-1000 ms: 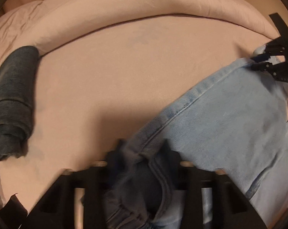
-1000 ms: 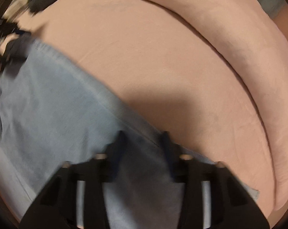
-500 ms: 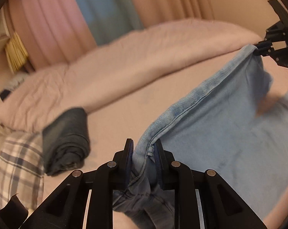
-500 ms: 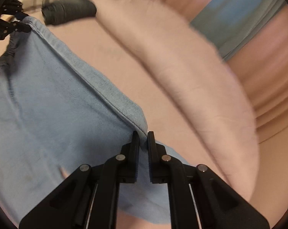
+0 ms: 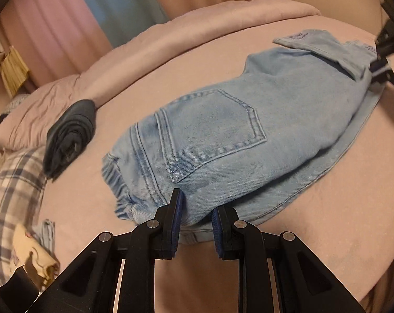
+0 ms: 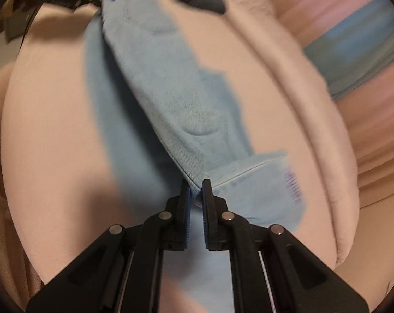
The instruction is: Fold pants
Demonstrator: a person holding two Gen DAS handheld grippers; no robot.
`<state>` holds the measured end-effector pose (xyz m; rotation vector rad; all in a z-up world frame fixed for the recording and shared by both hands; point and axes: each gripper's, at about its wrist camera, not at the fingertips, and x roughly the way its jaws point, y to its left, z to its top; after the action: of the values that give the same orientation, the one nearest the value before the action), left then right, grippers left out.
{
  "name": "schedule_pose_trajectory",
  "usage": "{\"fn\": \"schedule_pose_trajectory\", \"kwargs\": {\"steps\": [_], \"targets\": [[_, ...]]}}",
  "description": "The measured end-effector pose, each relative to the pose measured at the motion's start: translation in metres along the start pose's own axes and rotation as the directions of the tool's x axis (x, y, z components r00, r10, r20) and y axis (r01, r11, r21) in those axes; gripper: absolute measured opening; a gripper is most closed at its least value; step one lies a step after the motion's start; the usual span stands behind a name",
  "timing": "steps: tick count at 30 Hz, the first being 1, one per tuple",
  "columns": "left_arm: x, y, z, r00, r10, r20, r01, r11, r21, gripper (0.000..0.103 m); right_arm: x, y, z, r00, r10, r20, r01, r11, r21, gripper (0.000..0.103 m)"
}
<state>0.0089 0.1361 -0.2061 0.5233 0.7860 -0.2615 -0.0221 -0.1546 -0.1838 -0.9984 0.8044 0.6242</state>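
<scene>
On the pink bed sheet point(image 5: 314, 247) lie the light blue jeans point(image 5: 223, 135), folded over themselves, back pocket point(image 5: 212, 133) up and the elastic waistband point(image 5: 116, 182) towards the left of the left wrist view. At the near edge the left gripper point(image 5: 195, 208) is clenched on the denim by the waistband, cloth bunched between its blue pads. Over at the far right end the right gripper point(image 5: 379, 65) pinches the folded leg, and in its own view its jaws point(image 6: 196, 195) are closed tight on a seam of the cloth. A turned-back hem point(image 5: 298, 37) carries small dark printing, too small and blurred to read; I cannot make out any brand. Beside the jeans rests a rolled dark garment point(image 5: 69, 135), with a plaid pillow point(image 5: 11, 193) just past it and a pink duvet point(image 5: 171, 41) behind.
</scene>
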Motion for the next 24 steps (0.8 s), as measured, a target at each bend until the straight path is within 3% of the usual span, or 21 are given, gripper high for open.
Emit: {"fn": "schedule_pose_trajectory", "kwargs": {"steps": [6,11,15,17,19,21,24], "targets": [[-0.014,0.011,0.008,0.998,-0.018,0.054,0.022,0.997,-0.071,0.019,-0.007,-0.006,0.017,1.0,-0.028,0.01,0.027,0.999,0.031,0.008],[-0.009,-0.006,-0.009,1.0,-0.017,0.023,0.018,0.999,-0.035,0.019,0.007,0.016,0.01,0.999,0.035,-0.019,-0.034,0.997,0.066,0.009],[-0.008,-0.005,-0.007,1.0,-0.017,0.009,0.018,1.0,-0.025,0.019,0.022,0.021,0.006,0.999,0.038,-0.017,-0.037,0.998,0.059,0.012],[-0.01,-0.005,-0.005,1.0,-0.015,-0.015,0.014,1.0,-0.019,0.025,0.022,0.007,0.004,0.997,0.078,0.001,-0.078,0.988,0.134,0.013],[-0.019,-0.003,-0.006,0.999,-0.037,-0.034,0.035,0.999,-0.042,0.057,0.018,-0.007,0.0,0.993,0.114,0.007,-0.113,0.974,0.197,0.021],[-0.037,0.0,-0.007,0.998,-0.066,-0.012,0.065,0.994,-0.087,0.079,0.006,-0.023,-0.009,0.98,0.196,0.017,-0.193,0.943,0.271,0.04],[-0.058,0.002,-0.002,0.995,-0.092,0.044,0.098,0.984,-0.148,0.083,-0.019,-0.058,-0.027,0.952,0.265,0.15,-0.305,0.855,0.421,0.049]]}}
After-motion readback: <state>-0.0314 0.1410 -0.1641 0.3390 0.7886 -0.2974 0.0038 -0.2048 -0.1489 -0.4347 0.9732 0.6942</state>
